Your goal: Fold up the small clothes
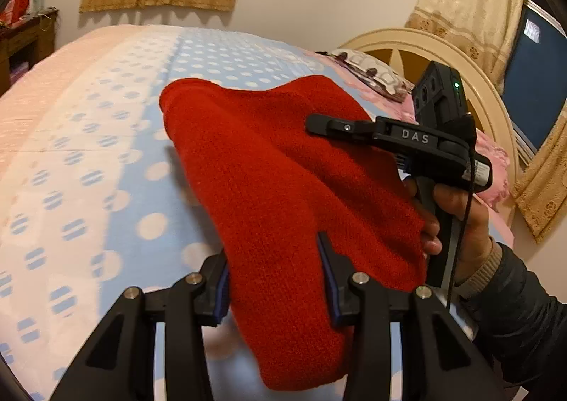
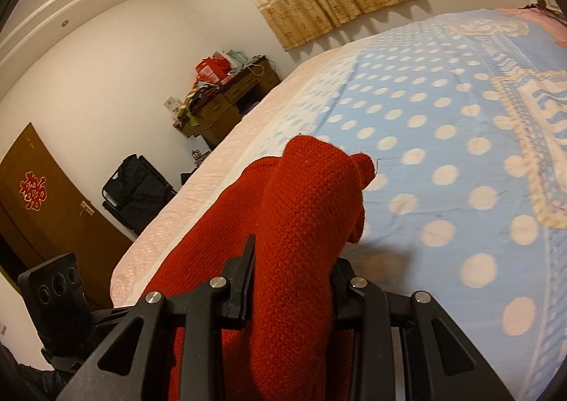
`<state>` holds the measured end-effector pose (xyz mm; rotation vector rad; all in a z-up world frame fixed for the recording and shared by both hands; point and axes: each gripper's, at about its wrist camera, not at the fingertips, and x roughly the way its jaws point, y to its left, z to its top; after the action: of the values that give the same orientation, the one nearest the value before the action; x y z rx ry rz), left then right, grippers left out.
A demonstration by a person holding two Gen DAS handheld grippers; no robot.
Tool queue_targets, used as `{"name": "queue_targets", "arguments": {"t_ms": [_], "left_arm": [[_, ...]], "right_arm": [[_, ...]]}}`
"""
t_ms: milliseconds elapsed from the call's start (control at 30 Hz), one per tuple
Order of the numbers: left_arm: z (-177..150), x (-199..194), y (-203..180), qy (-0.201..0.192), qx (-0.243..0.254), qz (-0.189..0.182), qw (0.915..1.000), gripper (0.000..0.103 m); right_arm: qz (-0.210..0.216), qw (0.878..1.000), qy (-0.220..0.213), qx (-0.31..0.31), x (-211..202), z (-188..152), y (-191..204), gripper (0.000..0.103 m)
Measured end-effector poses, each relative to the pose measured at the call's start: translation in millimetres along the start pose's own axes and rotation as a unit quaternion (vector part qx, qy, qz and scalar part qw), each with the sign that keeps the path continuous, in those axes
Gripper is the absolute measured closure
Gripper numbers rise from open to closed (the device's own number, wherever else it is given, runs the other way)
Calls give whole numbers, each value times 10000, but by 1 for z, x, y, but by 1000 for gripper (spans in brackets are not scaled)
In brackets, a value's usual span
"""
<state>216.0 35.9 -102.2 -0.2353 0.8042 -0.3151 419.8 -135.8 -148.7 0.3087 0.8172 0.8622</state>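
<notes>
Above bed [image 1: 106, 139], both claws grip red knit garment [image 1: 283, 206].

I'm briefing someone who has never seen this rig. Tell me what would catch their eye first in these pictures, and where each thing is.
The bright red knitted garment dominates both views, lifted off the bed with fabric running between the fingers of the left gripper and the right gripper. Under it spreads the blue bedspread with white polka dots. In the left wrist view, the person's hand grips the right gripper's handle at the right of the garment.

Close wrist views, shared bed [image 1: 106, 153]
</notes>
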Motion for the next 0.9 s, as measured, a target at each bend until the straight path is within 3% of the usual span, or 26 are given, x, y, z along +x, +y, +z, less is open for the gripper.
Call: {"name": "queue_targets", "arguments": {"t_ms": [900], "left_arm": [[-26, -68, 75, -619, -828, 990, 9897, 60]], "right_arm": [[927, 9921, 592, -595, 121, 12, 124, 71]]}}
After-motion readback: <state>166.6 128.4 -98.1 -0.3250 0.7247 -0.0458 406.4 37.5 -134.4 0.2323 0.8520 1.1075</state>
